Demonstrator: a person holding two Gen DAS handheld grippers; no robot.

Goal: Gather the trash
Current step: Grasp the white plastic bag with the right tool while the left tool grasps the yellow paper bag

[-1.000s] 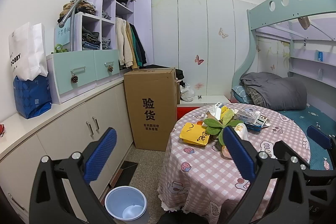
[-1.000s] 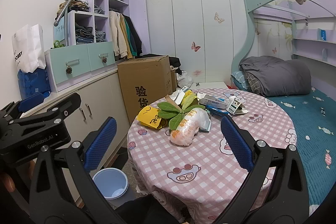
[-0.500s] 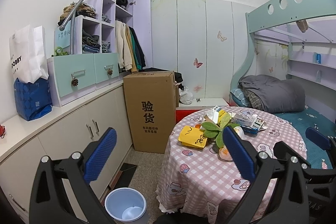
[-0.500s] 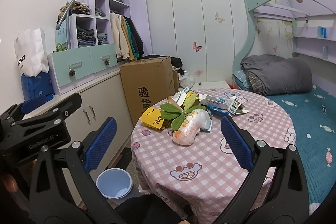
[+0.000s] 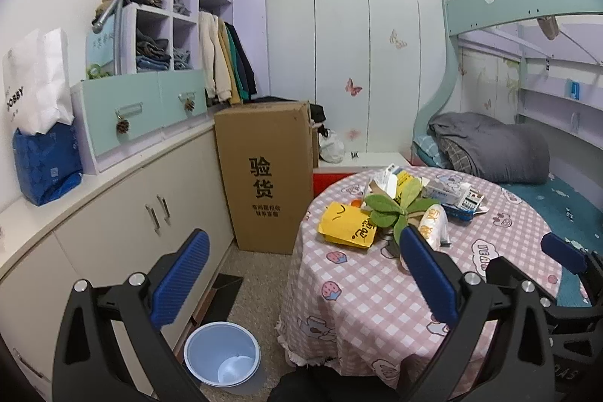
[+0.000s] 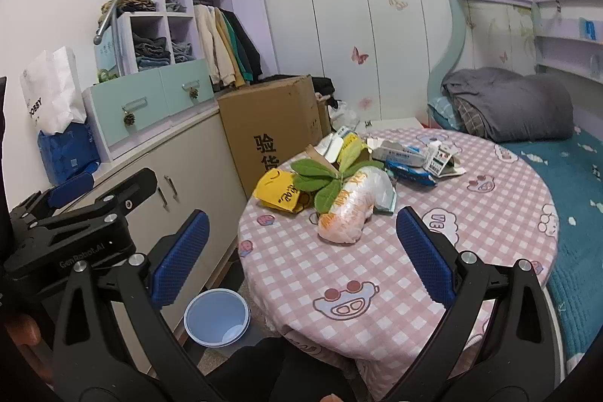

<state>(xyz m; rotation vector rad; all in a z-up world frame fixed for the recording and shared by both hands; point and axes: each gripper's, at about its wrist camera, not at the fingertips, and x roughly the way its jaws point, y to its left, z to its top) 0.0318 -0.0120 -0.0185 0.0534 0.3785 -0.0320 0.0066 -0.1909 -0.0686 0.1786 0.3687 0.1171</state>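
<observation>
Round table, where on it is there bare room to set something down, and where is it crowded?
The near half of the table is bare checked cloth, from the orange-and-white plastic bag to the near rim, and likewise the right side toward the bed. The far left is crowded: yellow bag, green leaves, boxes and packets.

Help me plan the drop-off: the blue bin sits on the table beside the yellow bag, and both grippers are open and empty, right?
Not quite. The blue bin stands on the floor beside the table, as the left wrist view shows. The yellow bag is on the table; both grippers, left and right, are open and empty.
</observation>
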